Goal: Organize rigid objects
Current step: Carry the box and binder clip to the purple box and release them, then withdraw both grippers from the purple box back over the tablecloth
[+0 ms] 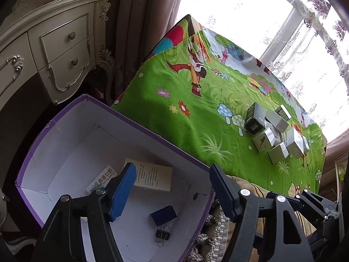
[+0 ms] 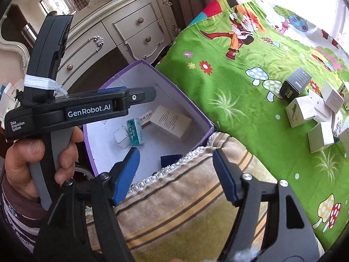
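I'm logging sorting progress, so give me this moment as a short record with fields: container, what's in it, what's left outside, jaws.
container: purple box, open top, white inside
in box: white carton, teal packet, blue box, binder clip
outside: cluster of small cartons on the green cloth
left gripper: jaws open, nothing held
right gripper: jaws open, nothing held

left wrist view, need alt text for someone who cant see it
The open left gripper hangs empty over a purple cardboard box with a white inside, which holds a white printed carton, a small dark blue box and a black binder clip. Beyond, small white and dark cartons cluster on a green cartoon-print cloth.
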{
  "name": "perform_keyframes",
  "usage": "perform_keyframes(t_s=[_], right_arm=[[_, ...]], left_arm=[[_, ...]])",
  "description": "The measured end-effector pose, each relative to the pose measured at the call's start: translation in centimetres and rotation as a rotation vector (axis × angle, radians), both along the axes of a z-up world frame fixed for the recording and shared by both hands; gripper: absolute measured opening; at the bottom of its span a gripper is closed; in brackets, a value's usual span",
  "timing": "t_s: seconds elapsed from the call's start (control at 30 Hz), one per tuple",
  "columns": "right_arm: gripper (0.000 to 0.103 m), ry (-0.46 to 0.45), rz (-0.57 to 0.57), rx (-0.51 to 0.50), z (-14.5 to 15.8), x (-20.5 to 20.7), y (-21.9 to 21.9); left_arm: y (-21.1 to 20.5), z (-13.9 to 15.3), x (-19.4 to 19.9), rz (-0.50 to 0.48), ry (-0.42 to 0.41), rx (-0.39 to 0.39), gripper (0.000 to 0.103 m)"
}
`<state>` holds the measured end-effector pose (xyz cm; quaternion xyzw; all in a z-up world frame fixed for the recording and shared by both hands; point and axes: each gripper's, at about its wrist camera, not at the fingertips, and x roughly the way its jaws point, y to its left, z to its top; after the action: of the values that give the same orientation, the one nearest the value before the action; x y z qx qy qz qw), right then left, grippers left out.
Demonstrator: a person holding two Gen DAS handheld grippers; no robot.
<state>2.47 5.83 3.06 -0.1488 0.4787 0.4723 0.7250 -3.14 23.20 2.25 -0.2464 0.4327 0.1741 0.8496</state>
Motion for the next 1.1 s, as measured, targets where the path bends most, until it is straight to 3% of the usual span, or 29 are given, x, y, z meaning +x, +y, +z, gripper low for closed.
perform_keyframes(t_s=[0.17, 0.47, 0.6, 0.73, 1.1], right_arm=[[0.085, -0.086, -0.104, -0.009, 0.8, 1.2, -2.7], [0.090, -0.309, -0.297, -0.146, 1.1, 3.3, -7.0], [0.090, -0.318, -0.392, -0.155, 1.2, 4.8, -9.8], [0.090, -0.309, -0.495, -0.145, 1.3, 6.5, -13.3], [0.090, -0.183, -0.736, -0.051, 0.5, 10.9, -22.7]], left_arm=[[-2.0, 0.7, 1.4, -0.055, -0.027, 0.044, 0.075], [-6.2, 1.3, 4.2, -0.185, -0.053, 0.078, 0.075], [-8.2, 1.3, 5.9, -0.265, -0.038, 0.044, 0.076], [-10.7, 1.5, 7.3, -0.334, -0.046, 0.070, 0.076], [-17.5, 1.5, 12.7, -0.540, -0.047, 0.106, 0.075]])
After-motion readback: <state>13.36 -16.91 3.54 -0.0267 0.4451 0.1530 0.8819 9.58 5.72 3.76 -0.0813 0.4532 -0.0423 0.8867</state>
